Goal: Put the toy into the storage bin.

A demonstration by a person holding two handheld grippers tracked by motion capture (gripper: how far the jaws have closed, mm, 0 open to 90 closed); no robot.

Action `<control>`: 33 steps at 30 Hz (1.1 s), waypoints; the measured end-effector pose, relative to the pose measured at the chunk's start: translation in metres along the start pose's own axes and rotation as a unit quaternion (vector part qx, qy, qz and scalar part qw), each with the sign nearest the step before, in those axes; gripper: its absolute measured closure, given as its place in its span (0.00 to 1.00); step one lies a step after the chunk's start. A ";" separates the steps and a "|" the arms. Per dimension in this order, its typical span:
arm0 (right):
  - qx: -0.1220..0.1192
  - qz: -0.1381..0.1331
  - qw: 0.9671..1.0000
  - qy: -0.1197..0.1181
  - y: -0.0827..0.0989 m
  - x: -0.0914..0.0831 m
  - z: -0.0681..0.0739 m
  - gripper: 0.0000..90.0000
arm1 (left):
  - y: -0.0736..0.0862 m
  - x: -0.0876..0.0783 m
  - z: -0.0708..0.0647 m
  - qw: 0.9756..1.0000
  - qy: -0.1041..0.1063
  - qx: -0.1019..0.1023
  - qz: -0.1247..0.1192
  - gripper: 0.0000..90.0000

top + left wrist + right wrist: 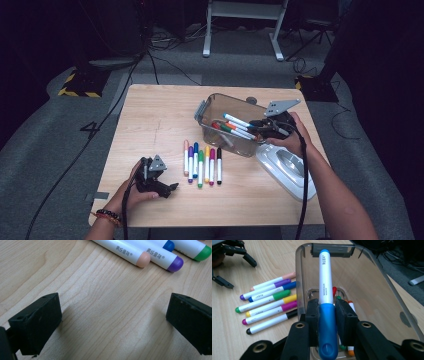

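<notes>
My right gripper [261, 125] [327, 312] is shut on a blue-capped white marker [237, 120] [325, 282]. It holds the marker over the open clear plastic bin [210, 107] [298, 277], tip pointing across it. Several markers [231, 131] lie inside the bin. A row of several coloured markers [201, 162] [269, 307] lies on the table in front of the bin. My left gripper [170, 188] [113, 320] rests open on the wood, left of that row. In the left gripper view the peach-capped [143, 259] and purple-capped [176, 264] marker ends lie just ahead of it.
A white and grey lid [286, 169] lies at the table's right edge, under my right forearm. The wooden table [150, 120] is bare at the back left. Cables run over the grey floor beyond it.
</notes>
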State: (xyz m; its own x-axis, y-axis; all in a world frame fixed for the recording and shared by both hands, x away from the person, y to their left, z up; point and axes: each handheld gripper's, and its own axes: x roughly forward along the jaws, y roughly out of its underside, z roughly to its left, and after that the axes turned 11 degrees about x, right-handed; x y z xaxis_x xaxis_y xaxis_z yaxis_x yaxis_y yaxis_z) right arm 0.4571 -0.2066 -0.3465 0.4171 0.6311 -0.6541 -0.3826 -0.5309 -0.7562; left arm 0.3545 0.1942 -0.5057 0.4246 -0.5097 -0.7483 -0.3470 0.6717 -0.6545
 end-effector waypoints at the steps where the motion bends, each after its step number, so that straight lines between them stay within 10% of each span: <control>1: 0.000 0.007 1.000 -0.004 -0.002 0.005 -0.002 0.82 | 0.000 0.000 0.000 1.000 0.000 0.000 0.000 0.00; 15: 0.007 0.088 0.996 -0.006 -0.009 0.059 -0.022 0.82 | 0.000 0.000 0.000 1.000 0.000 0.000 0.000 0.00; 33: 0.021 0.180 0.983 -0.012 -0.004 0.084 -0.027 0.69 | 0.000 0.000 0.000 1.000 -0.001 0.001 0.000 0.01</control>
State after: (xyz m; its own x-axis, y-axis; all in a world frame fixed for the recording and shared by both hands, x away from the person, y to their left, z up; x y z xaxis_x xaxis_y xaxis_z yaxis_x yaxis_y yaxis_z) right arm 0.5163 -0.1671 -0.3985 0.2289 0.4202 -0.8781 -0.5363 -0.6984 -0.4740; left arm 0.3543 0.1942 -0.5056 0.4262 -0.5080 -0.7485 -0.3463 0.6728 -0.6538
